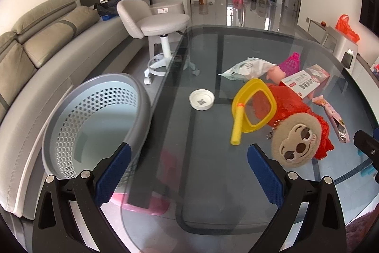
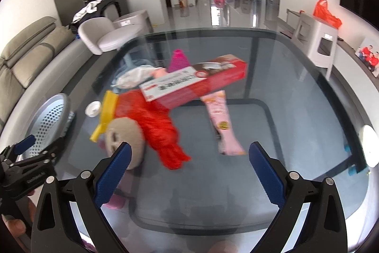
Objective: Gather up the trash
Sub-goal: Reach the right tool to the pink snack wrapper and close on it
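Both tools, left (image 1: 188,154) and right (image 2: 189,154), gape empty over glass table (image 1: 213,44); perforated basket (image 1: 94,115) nearby.

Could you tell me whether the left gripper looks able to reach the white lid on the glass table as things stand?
Probably yes. The left gripper is open and empty, and the white lid lies alone on bare glass straight ahead, apart from the yellow net and the basket.

Your right wrist view is motion-blurred, so the print on the red box (image 2: 194,81) ahead of your right gripper (image 2: 189,170) is unreadable. The box covers part of the red plastic bag (image 2: 154,117). The pink wrapper (image 2: 222,122) looks smeared.
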Available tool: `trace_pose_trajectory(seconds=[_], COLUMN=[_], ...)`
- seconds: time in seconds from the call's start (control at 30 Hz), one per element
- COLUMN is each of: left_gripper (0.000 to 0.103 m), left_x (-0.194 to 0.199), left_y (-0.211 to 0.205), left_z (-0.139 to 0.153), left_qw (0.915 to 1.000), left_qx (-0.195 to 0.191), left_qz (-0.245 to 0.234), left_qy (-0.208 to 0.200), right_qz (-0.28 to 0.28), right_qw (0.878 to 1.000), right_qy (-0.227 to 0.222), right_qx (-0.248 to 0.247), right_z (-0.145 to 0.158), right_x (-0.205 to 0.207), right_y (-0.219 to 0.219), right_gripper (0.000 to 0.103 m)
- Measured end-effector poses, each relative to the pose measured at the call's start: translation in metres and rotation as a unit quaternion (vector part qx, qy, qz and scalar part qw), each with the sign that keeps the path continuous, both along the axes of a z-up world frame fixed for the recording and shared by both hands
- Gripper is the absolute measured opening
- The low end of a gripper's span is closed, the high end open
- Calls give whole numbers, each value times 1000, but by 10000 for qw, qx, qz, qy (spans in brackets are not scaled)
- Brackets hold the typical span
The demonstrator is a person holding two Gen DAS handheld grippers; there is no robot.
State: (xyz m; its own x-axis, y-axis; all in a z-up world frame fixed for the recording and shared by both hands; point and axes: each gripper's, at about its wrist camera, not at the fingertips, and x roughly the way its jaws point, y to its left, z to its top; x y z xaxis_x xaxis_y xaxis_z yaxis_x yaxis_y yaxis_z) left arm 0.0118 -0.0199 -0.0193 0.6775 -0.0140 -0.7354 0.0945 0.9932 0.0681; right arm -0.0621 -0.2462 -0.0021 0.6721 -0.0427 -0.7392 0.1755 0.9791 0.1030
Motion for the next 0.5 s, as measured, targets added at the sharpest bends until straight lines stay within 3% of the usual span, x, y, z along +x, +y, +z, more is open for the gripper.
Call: trace_pose_trajectory(seconds=[0.3,0.5], left_gripper=[96,96], left_x=[6,7], left_y=[-18,-33], left_z=[-11,-13], left_qw=[9997,9995], left_qx=[-119,-112], left_qz=[-116,-259], left_qy=[180,119], right_qz=[-27,135], right_qw=[9991,9978], right_qy=[421,605], right_qx=[-81,-226], right_z=[-23,-34], right_x=[22,44], right_y=[-41,-42], right_gripper=[95,95])
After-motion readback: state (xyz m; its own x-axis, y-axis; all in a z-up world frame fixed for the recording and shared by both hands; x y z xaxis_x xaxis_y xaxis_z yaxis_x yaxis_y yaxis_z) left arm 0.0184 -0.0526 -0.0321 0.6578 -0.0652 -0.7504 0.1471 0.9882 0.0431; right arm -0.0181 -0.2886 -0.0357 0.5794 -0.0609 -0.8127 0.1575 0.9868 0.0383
